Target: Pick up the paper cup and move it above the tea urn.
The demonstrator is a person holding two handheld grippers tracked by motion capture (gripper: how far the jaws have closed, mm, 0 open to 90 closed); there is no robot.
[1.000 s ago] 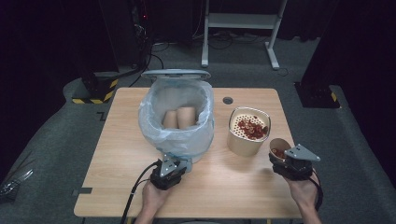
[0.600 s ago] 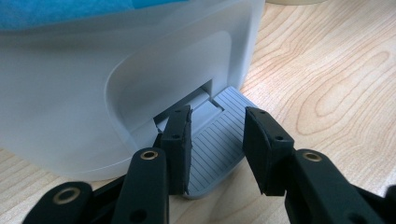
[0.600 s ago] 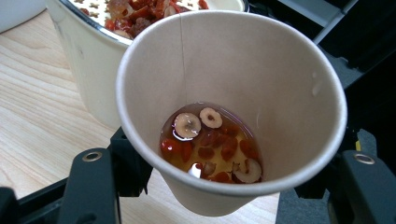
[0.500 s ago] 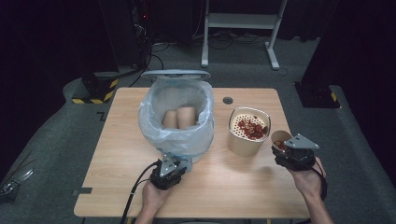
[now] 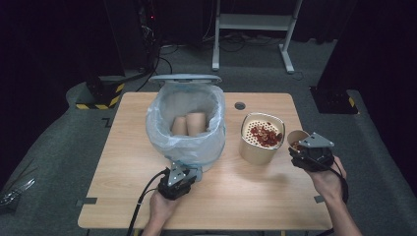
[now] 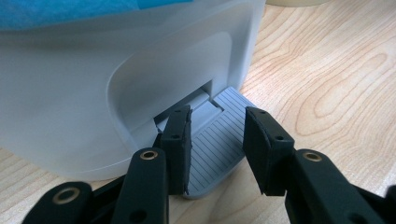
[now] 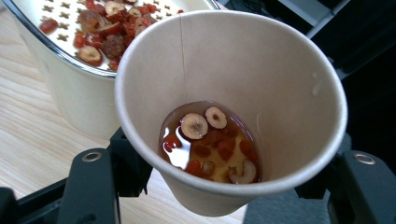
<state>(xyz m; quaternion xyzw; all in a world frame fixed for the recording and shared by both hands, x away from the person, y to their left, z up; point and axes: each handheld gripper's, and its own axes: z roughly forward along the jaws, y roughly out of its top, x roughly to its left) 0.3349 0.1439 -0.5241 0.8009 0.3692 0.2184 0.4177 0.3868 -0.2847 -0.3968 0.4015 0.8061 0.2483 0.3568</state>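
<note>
Right tongs point(image 7: 224, 186) clamp a paper cup point(image 7: 233, 93); left tongs point(image 6: 217, 140), jaws apart, press the bin's pedal point(image 6: 219, 140).

Between my right tongs point(image 7: 224, 186) sits a paper cup point(image 7: 233, 70) — matt, smooth, its liquid glossy. Before my left tongs point(image 6: 217, 149), the bin point(image 6: 93, 84) is frosted plastic, its pedal point(image 6: 219, 140) ribbed grey plastic — the table point(image 6: 327, 70) beneath is pale grained wood.

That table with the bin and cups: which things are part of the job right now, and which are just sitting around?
In use:
- paper cup of tea, in the right gripper
- strainer pot
- pedal bin, left gripper at its pedal

Just there:
- cups in the bin
- table hole
</note>
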